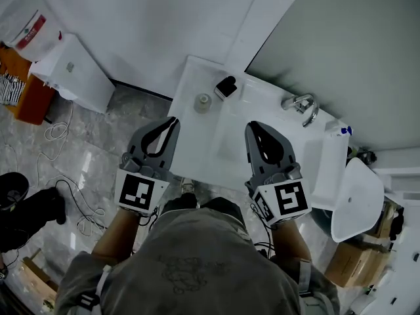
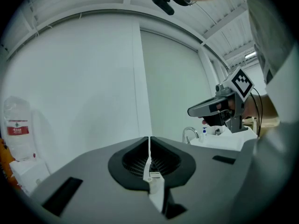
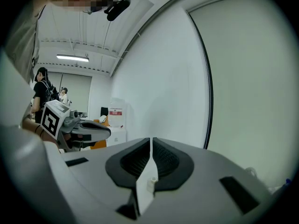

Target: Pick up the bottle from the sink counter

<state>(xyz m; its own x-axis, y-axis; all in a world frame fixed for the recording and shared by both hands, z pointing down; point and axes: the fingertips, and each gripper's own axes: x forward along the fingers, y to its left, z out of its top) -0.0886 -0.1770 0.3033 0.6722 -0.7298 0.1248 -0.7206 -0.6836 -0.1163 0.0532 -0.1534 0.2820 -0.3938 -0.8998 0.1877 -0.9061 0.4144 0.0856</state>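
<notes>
A small clear bottle [image 1: 202, 102] with a round cap stands on the left part of the white sink counter [image 1: 190, 77], seen from above in the head view. My left gripper [image 1: 173, 121] hovers just in front of it and slightly left, jaws shut and empty. My right gripper [image 1: 252, 126] is held level with it over the basin, also shut with nothing between its jaws. In the left gripper view the shut gripper [image 2: 149, 140] points at the wall; the bottle does not show there. The right gripper view shows the shut gripper [image 3: 151, 141] only.
A black object [image 1: 225, 86] lies behind the bottle. A chrome faucet [image 1: 300, 104] and a small blue-capped bottle [image 1: 342, 130] sit at the counter's right. A water jug [image 1: 29, 31] on a white cabinet stands far left, with cables [image 1: 59, 131] on the floor. A person [image 3: 41, 85] stands in the background.
</notes>
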